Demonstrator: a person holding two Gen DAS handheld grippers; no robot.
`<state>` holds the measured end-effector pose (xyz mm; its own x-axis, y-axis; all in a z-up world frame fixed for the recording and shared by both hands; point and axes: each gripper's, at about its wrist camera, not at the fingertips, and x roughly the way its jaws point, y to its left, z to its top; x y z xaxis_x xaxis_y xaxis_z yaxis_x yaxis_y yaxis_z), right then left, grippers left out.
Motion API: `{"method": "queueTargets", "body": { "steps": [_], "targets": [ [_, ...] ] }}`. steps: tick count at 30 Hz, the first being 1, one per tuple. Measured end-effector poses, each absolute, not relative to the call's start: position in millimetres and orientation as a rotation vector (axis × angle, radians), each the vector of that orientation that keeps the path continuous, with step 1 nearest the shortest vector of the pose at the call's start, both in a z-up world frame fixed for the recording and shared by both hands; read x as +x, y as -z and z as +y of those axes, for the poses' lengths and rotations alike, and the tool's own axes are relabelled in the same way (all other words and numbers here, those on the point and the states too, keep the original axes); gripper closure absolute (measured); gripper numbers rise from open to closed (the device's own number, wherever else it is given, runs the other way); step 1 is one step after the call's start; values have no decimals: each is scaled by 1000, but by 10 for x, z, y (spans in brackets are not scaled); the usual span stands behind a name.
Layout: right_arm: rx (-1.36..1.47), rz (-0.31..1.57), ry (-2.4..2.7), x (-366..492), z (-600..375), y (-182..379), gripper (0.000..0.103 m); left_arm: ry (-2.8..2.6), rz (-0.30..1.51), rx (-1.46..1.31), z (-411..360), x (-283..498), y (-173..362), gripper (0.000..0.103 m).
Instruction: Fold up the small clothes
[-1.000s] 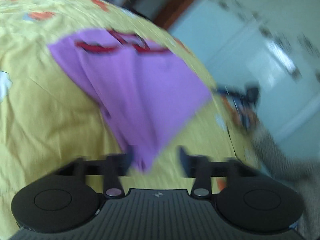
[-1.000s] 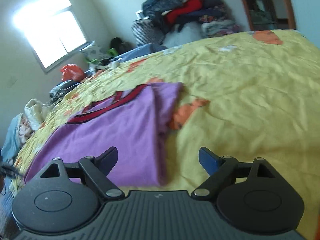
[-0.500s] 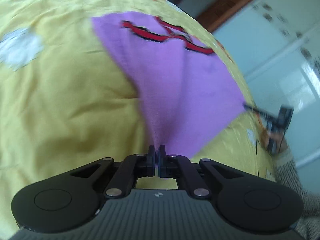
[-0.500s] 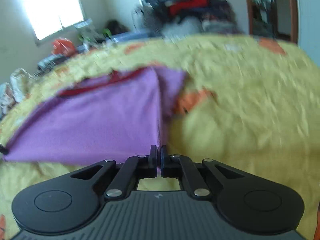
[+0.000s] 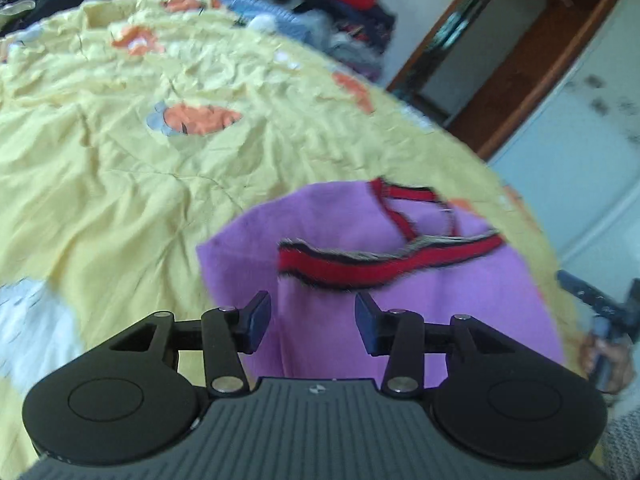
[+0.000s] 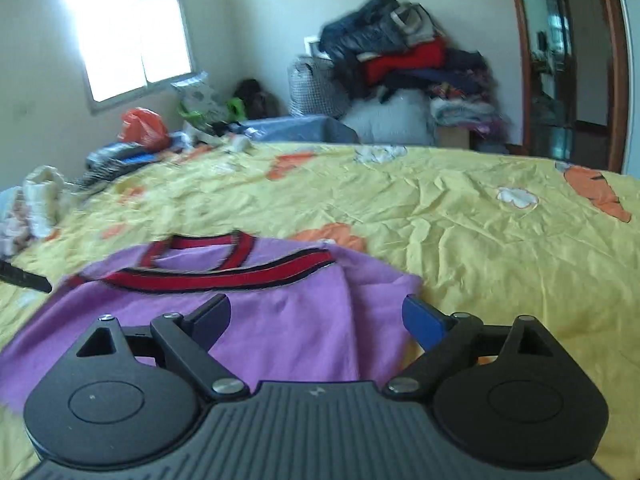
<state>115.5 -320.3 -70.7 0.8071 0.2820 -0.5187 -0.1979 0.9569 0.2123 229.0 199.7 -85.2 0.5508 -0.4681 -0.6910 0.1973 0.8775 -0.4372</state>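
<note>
My left gripper (image 5: 312, 322) hangs over the near edge of the purple top (image 5: 400, 308), jaws opening, nothing pinched between them. My right gripper (image 6: 316, 322) is spread wide and opening too, above the same top (image 6: 280, 320), its pads clear of the cloth. The top lies folded on the yellow sheet (image 6: 480, 240), red trim (image 6: 216, 276) on its far side. A clothes pile (image 6: 400, 64) sits beyond the sheet.

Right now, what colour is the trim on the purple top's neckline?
Red with dark edging, on the purple top; the trim shows best in the right wrist view.
</note>
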Motion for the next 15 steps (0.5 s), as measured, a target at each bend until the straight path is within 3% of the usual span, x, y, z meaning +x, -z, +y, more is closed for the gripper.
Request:
{"method": "queueTargets", "body": {
  "steps": [3, 4, 5, 6, 7, 8, 14, 15],
  "targets": [
    [133, 594, -258, 1407, -3151, 795, 9, 391, 927, -306, 1893, 2430, 1000, 63],
    [133, 622, -274, 1505, -3136, 843, 10, 374, 927, -303, 1882, 2456, 1006, 98],
    [137, 642, -281, 1559, -3132, 897, 10, 365, 945, -338, 1906, 2483, 1030, 100],
    [133, 663, -296, 1613, -3110, 949, 20, 357, 936, -381, 1959, 2498, 1048, 100],
    [119, 684, -314, 1641, -3073, 999, 81, 337, 908, -386, 2004, 2483, 1037, 100],
    [101, 714, -304, 1672, -3034, 1044, 98, 306, 879, -376, 2045, 2451, 1013, 100],
    [72, 696, -243, 1645, -3065, 1064, 100, 281, 869, -498, 2382, 2300, 1089, 99],
    [94, 707, -230, 1673, -3117, 1090, 99, 262, 877, -525, 2434, 2311, 1135, 90]
  ]
}}
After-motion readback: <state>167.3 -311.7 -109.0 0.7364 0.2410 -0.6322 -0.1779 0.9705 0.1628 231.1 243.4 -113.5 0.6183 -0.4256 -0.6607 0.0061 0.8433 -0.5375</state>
